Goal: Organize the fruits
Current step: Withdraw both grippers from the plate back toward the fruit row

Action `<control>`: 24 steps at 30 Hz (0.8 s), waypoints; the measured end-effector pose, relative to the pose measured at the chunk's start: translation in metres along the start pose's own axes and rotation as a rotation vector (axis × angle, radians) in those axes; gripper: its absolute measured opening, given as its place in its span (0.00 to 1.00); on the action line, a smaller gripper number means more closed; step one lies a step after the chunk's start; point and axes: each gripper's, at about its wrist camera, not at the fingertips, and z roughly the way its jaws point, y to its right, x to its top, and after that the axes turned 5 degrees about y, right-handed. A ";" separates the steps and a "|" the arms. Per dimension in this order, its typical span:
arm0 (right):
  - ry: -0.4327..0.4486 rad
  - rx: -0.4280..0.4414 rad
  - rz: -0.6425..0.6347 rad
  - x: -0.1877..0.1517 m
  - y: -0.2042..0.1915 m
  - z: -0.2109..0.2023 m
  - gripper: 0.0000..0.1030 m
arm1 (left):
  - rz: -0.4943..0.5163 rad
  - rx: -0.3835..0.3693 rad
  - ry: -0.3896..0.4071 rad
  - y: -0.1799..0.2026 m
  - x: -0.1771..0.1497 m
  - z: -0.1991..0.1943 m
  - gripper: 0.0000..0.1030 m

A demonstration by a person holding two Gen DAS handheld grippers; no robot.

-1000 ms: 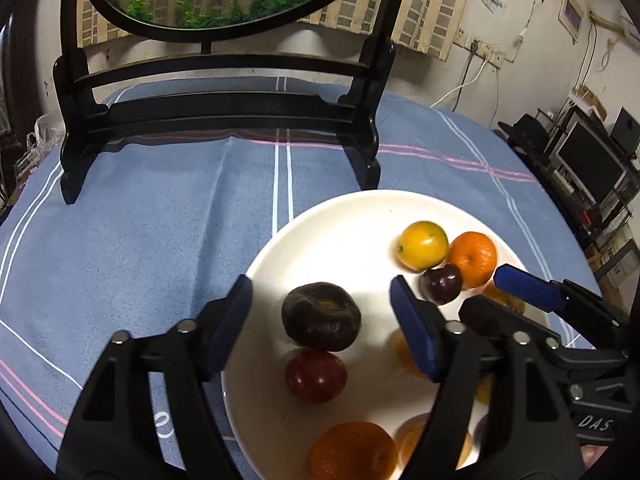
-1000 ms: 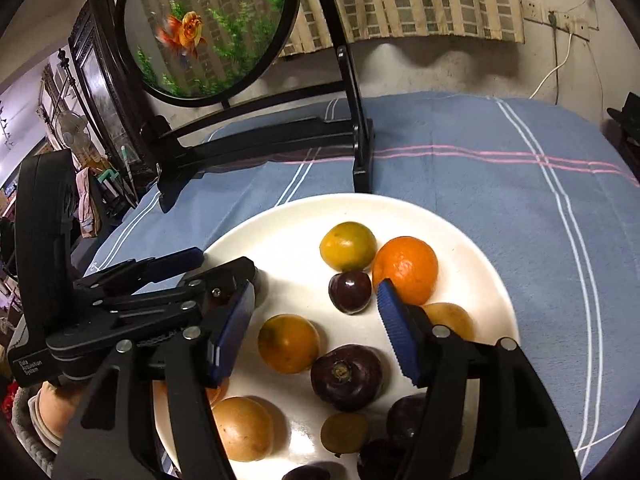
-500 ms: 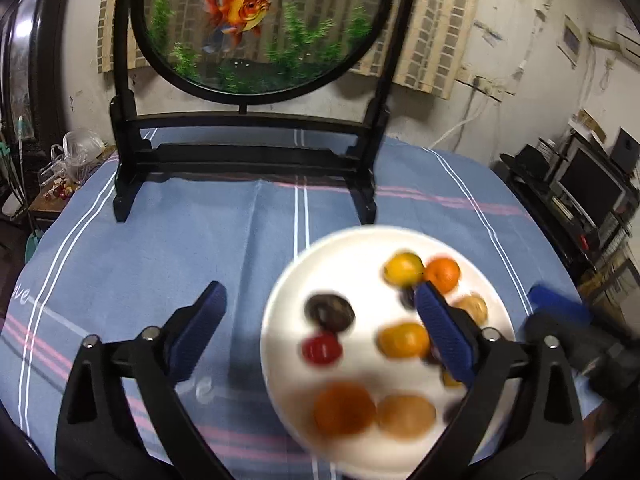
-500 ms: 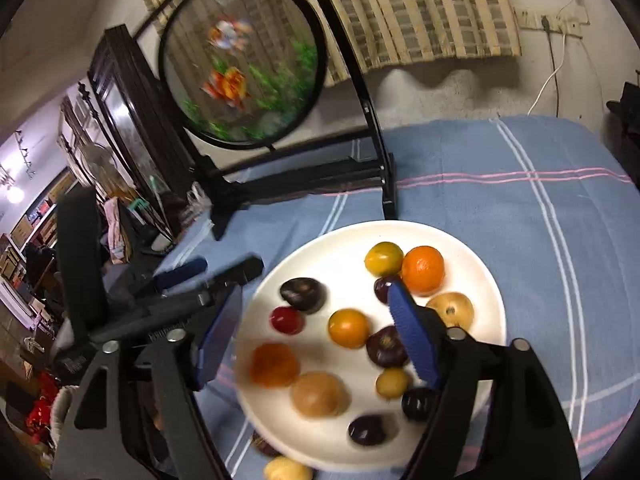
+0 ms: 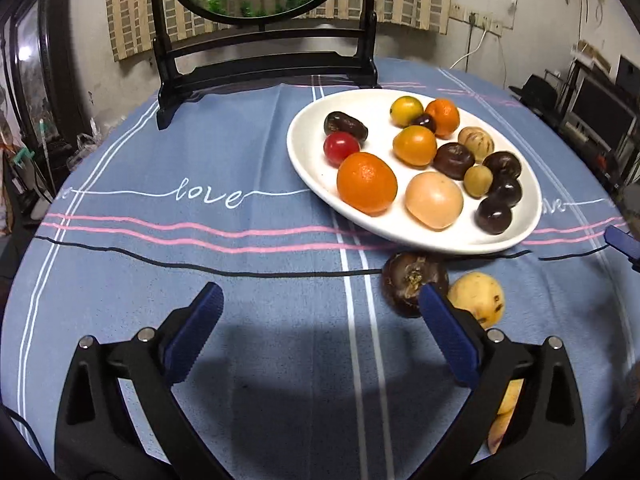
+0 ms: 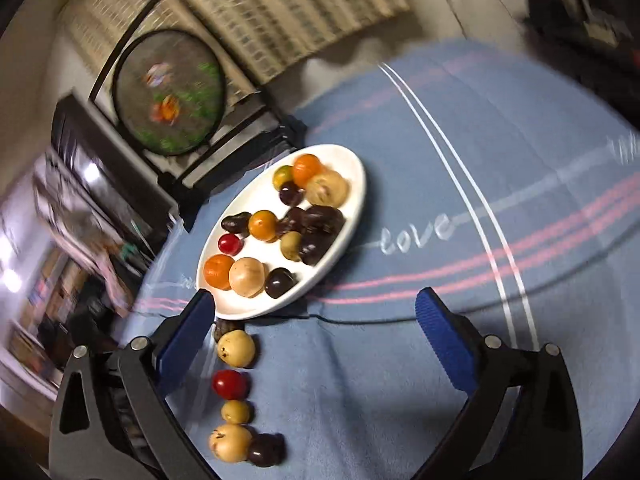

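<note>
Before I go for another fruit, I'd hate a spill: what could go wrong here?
1. The round fruits lined up on the cloth, like the yellow fruit and red fruit, could roll if nudged.
2. The dark fruit lies against the plate rim; grabbing it may bump the plate.
3. Plate fruits are crowded; neighbours could get knocked.

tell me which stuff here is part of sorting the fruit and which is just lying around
Part of the job:
- white plate holding mixed fruits
- dark fruit and yellow fruit on the cloth beside the plate
- left gripper and right gripper, both open and empty

Just lying about:
- goldfish screen on its black stand
- blue tablecloth
</note>
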 end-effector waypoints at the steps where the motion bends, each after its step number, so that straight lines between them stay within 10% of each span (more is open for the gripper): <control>1: -0.001 0.007 0.018 0.000 0.002 -0.001 0.98 | 0.002 -0.003 0.006 0.001 0.000 -0.001 0.97; 18: -0.048 0.007 0.002 -0.004 -0.004 0.001 0.98 | -0.082 -0.178 -0.128 0.004 0.015 0.046 0.98; 24: -0.062 -0.015 0.003 -0.005 -0.001 0.005 0.98 | 0.023 -0.121 -0.126 0.003 0.011 0.037 0.98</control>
